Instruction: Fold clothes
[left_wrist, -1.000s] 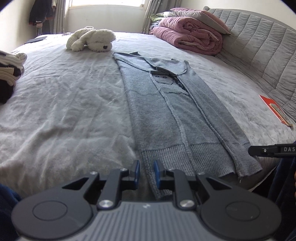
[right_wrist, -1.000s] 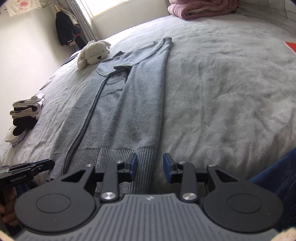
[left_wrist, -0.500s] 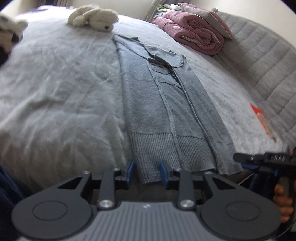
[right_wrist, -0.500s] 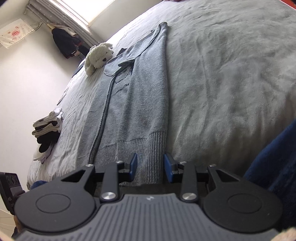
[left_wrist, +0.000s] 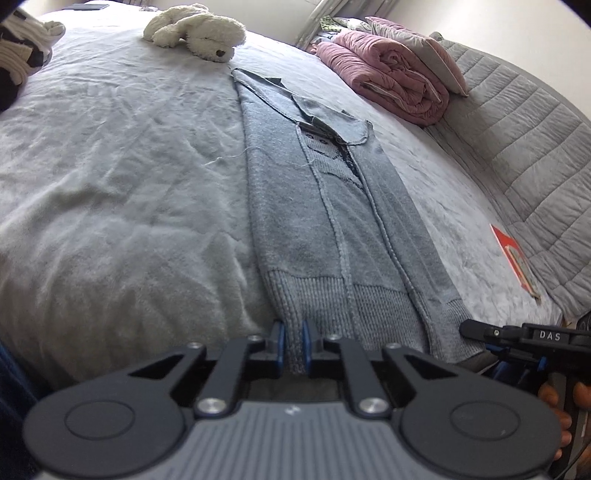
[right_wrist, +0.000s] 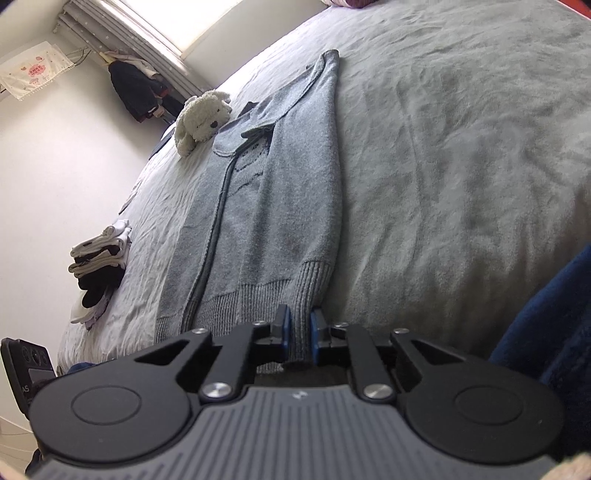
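1. Grey knit sweater (left_wrist: 332, 229) lies flat on the bed (left_wrist: 110, 166), sides folded in to a long strip. Ribbed hem at the near bed edge; collar end far off toward the plush dog (left_wrist: 195, 31).
2. Left gripper (left_wrist: 291, 341): jaws closing, blue pads narrow, ribbed hem between them at the strip's left corner. Pads appear to press the knit.
3. Right gripper (right_wrist: 299, 334): jaws closing, narrow, the hem's right corner pinched between the pads.
4. No containers in view. Nearest to stores: a stack of folded black and white garments (right_wrist: 99, 258) at the bed's left side, and rolled pink bedding (left_wrist: 388, 77) against the quilted headboard (left_wrist: 517, 147).
5. Open room: wide bare bedcover on both sides of the strip. A red card (left_wrist: 515, 262) lies near the headboard, well apart from the sweater.
6. Hidden or cut off: the hem below the pads sits behind the gripper bodies. The hand (left_wrist: 561, 417) holding the right gripper shows only partly at the left view's edge. Dark blue cloth (right_wrist: 554, 332) at the frame edge, identity unclear.
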